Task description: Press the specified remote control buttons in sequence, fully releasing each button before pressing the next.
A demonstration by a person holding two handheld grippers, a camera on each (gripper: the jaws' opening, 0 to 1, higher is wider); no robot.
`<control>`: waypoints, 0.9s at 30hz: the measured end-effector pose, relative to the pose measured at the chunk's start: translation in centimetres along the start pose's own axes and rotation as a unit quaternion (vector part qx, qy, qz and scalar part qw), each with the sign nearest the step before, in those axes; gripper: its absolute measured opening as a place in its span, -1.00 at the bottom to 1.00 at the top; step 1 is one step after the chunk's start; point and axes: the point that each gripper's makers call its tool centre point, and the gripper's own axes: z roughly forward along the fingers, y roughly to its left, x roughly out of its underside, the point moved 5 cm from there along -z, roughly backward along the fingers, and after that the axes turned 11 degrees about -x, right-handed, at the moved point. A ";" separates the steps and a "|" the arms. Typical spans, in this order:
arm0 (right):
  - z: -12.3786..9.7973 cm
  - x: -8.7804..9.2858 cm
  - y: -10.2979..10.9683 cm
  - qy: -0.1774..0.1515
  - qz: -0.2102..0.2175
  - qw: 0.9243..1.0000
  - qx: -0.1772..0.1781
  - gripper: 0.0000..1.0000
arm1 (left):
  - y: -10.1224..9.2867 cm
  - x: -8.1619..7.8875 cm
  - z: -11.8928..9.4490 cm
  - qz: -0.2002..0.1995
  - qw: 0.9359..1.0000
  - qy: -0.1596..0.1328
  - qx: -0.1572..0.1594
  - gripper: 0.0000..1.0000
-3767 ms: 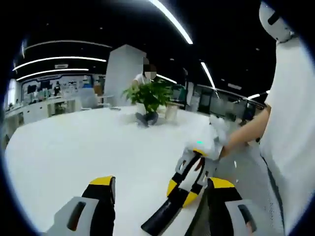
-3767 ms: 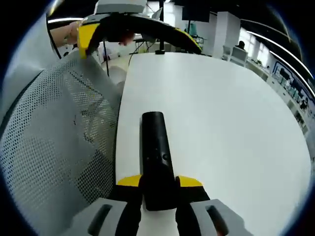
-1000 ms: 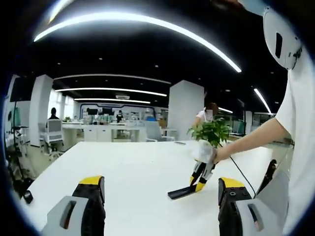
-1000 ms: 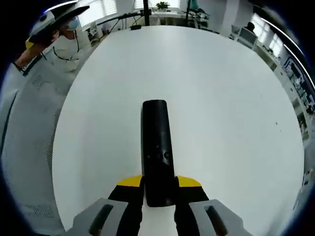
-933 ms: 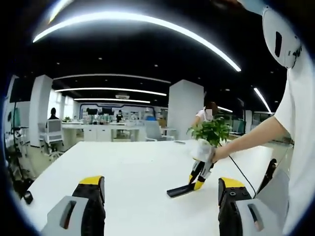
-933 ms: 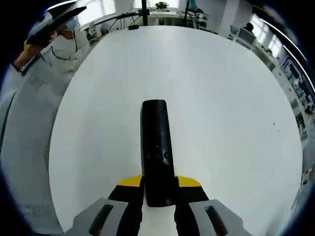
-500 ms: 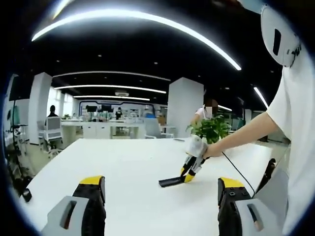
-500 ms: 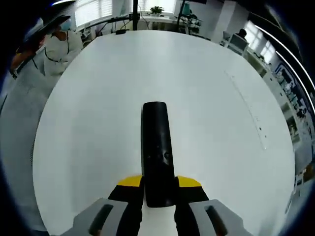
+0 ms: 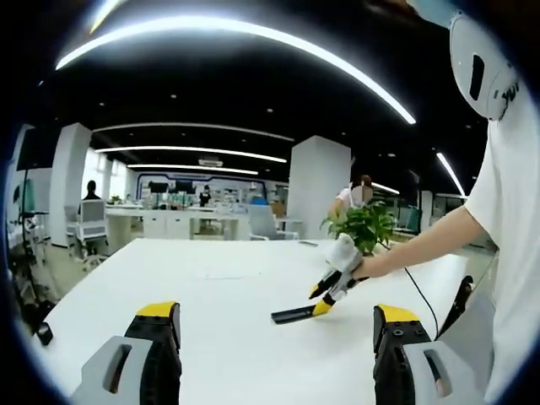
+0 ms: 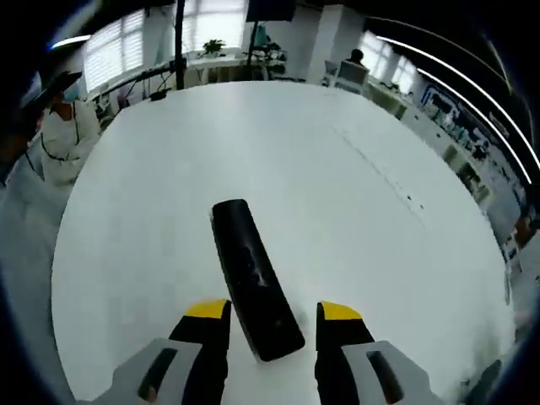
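A black remote control [image 10: 253, 287] lies slanted on the white worktop [image 10: 354, 219], between the spread jaws of the right gripper [image 10: 272, 325], which no longer pinch it. The left gripper [image 9: 274, 337] hangs wide apart and empty, well back. No button press is under way; the sequence seems unstarted.

You have 1 slim black plastic remote control [image 10: 253, 288] on 1 broad white table [image 10: 354, 245], 2 grey yellow-tipped grippers, left [image 9: 276, 327] and right [image 10: 272, 325], and 1 leafy green potted plant [image 9: 367, 226] beyond.
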 end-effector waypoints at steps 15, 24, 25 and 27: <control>-9.9 0.8 5.4 -0.344 0.173 0.920 0.076 0.53 | -0.7 0.2 0.6 -0.008 1.000 0.001 0.011 0.95; -15.4 3.2 9.8 -0.373 0.172 0.900 0.148 0.63 | -1.1 0.2 0.9 -0.006 1.000 -0.001 0.022 0.94; -15.9 3.4 10.2 -0.376 0.172 0.897 0.154 0.64 | -1.1 0.2 0.9 -0.004 1.000 0.000 0.022 0.94; -17.0 4.0 11.2 -0.378 0.171 0.894 0.170 0.65 | -1.2 0.2 1.0 -0.004 1.000 -0.001 0.025 0.94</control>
